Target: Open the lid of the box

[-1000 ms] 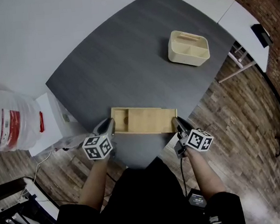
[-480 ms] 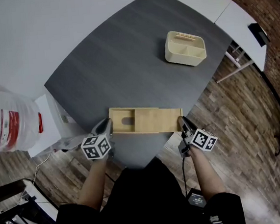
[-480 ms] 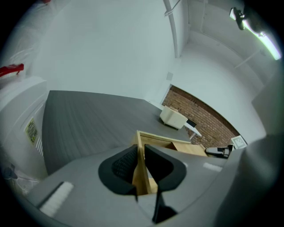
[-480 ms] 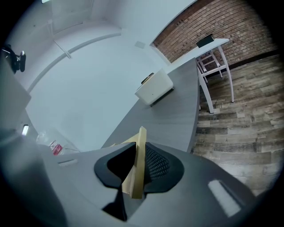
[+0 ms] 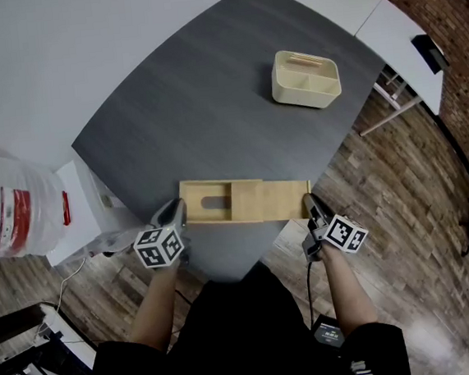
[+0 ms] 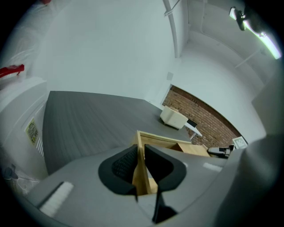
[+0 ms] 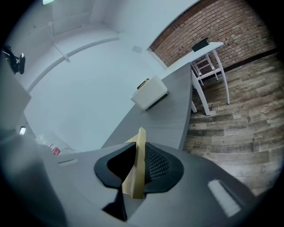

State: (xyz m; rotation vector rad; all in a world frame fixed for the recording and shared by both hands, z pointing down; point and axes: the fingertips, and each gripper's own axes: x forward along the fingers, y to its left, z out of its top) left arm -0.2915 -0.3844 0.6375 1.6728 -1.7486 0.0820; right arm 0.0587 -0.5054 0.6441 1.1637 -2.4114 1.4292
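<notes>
Box [image 5: 206, 202]: lid [image 5: 270, 201] offset partly right; left gripper [image 5: 178, 210] clamps box's left wall, right gripper [image 5: 311, 207] pinches lid's right end.

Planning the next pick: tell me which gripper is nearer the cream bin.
Right. The right gripper, shut on the lid, lies nearly straight toward the person from the bin; the left gripper, shut on the box's other end, lies further aside.
</notes>
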